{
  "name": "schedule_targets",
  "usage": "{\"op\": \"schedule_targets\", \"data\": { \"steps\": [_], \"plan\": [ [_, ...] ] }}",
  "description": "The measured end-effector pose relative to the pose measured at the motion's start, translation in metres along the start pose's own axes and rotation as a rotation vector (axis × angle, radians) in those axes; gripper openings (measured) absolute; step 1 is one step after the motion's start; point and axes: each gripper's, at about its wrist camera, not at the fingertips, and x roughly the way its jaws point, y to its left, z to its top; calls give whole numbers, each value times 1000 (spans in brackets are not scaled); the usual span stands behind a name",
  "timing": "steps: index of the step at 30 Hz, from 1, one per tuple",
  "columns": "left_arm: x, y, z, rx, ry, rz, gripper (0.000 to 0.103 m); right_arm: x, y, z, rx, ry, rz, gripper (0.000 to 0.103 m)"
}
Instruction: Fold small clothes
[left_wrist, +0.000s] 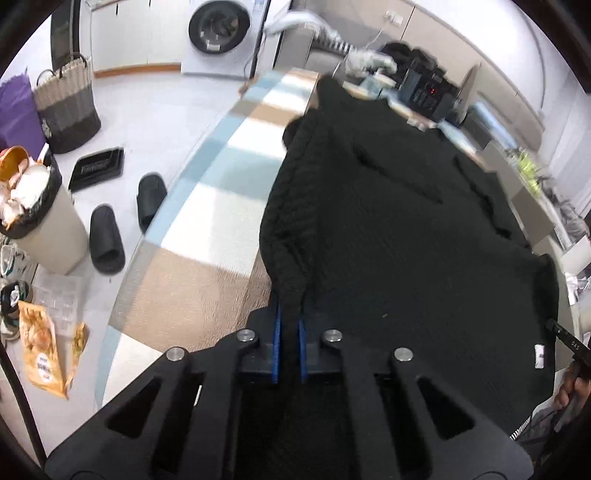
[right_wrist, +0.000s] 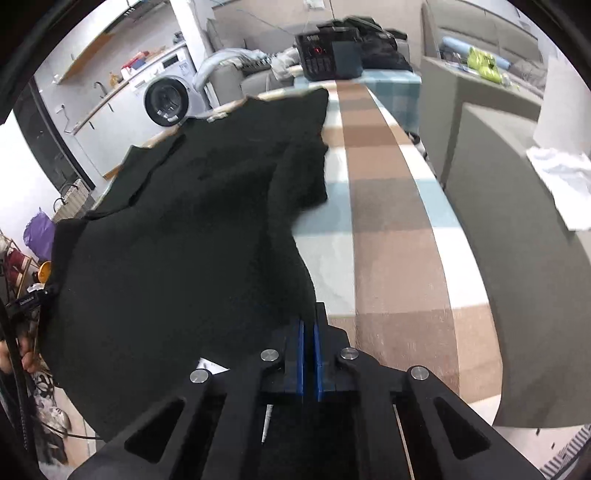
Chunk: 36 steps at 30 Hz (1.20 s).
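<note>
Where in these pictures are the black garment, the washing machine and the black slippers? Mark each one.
black garment (left_wrist: 399, 229): left wrist view, on the middle of its knit surface.
washing machine (left_wrist: 219, 27): left wrist view, on its round door.
black slippers (left_wrist: 105, 238): left wrist view, on the nearer slipper's strap.

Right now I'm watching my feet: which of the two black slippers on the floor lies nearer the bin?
The lower black slipper, right beside the beige bin; the other slipper lies nearer the table edge.

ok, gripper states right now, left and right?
Left gripper: shut on an edge of the black sweater.
Right gripper: shut on the sweater's other edge.
</note>
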Motion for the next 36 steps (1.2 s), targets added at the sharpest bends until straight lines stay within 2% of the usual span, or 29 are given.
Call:
{"op": "schedule_targets", "data": {
  "steps": [3,7,10,15,21,25,26,29,30,31,32,34,36],
  "plan": [
    [-19,-3,7,-7,-80,-30,3,-23,-5,6,44,-107,47,4],
    [-35,-5,26,-40,-167,-53,3,-43,-8,20,88,-222,48,4],
    [-38,-7,45,-66,-217,-60,3,-46,-9,37,128,-285,44,4],
    [-26,-17,81,-83,-254,-73,3,-32,-9,75,189,-334,42,4],
    [16,-25,125,-92,-228,-72,3,5,-15,113,280,-312,25,4],
    [52,-27,143,-98,-179,-53,4,36,-17,128,286,-254,-1,4],
    [63,-25,145,-108,-162,-45,4,43,-19,130,282,-235,-7,8],
    [89,-23,142,-125,-100,-32,28,59,-24,132,290,-173,-37,19],
    [94,-23,140,-128,-82,-37,42,59,-25,130,298,-170,-41,24],
    [97,-24,137,-129,-76,-43,46,58,-26,126,303,-166,-45,38],
    [97,-25,133,-118,-88,-48,49,58,-27,122,307,-168,-46,47],
    [101,-30,132,-77,-83,-19,62,57,-28,115,315,-167,-27,47],
    [104,-31,126,-65,-75,-9,65,63,-28,113,320,-145,-3,49]
  ]
}}
